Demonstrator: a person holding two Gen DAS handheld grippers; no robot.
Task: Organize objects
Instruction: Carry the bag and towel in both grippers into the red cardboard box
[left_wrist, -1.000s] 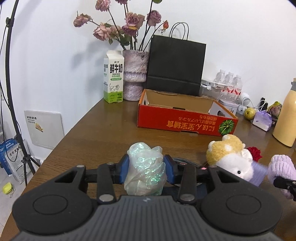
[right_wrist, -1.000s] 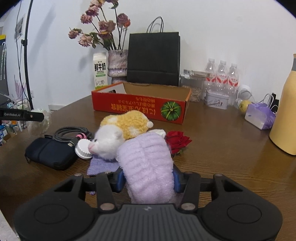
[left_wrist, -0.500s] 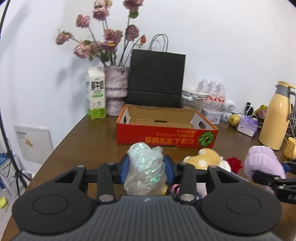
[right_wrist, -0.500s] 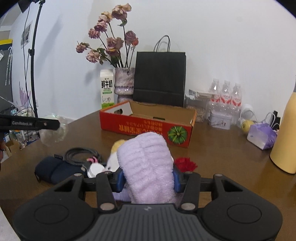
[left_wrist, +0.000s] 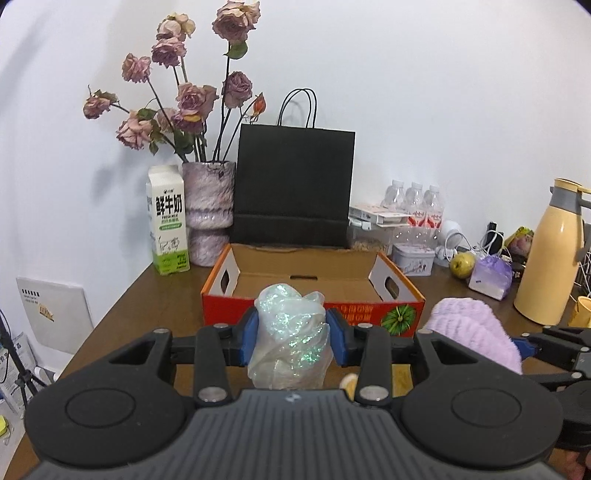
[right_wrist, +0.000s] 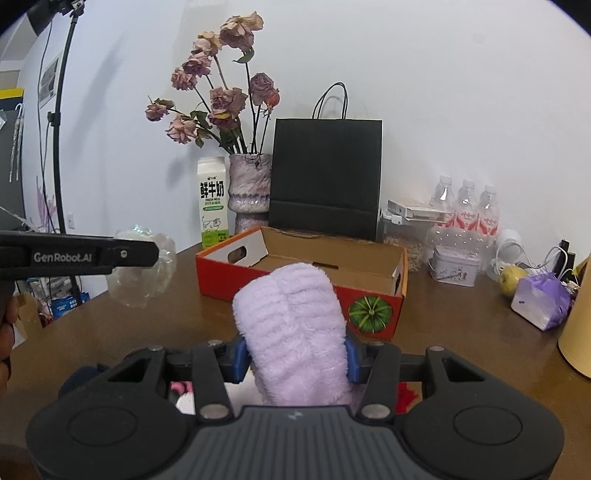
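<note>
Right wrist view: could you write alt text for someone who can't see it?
A handheld gripper clamps a fluffy lilac cloth above a wooden table, facing an open, empty-looking red cardboard box. Behind stand a milk carton, dried roses and a black bag.

The paper bag (left_wrist: 293, 188) stands behind the box (left_wrist: 310, 291) (carton (left_wrist: 167, 221) and vase (left_wrist: 209, 214) at its left).

The milk carton (left_wrist: 168, 225), standing at about ten o'clock in the left wrist view, bears large black characters "鲜牛奶" with "FRESH MILK" in small print beneath, above a green band whose text is too small to read. In the right wrist view, the left tool (right_wrist: 157, 253) entering from nine o'clock carries "GenRobot.AI" in white letters on its black side. The red box (left_wrist: 314, 291) at twelve o'clock shows upside-down yellow characters along its front wall, partly hidden and not legible.
</note>
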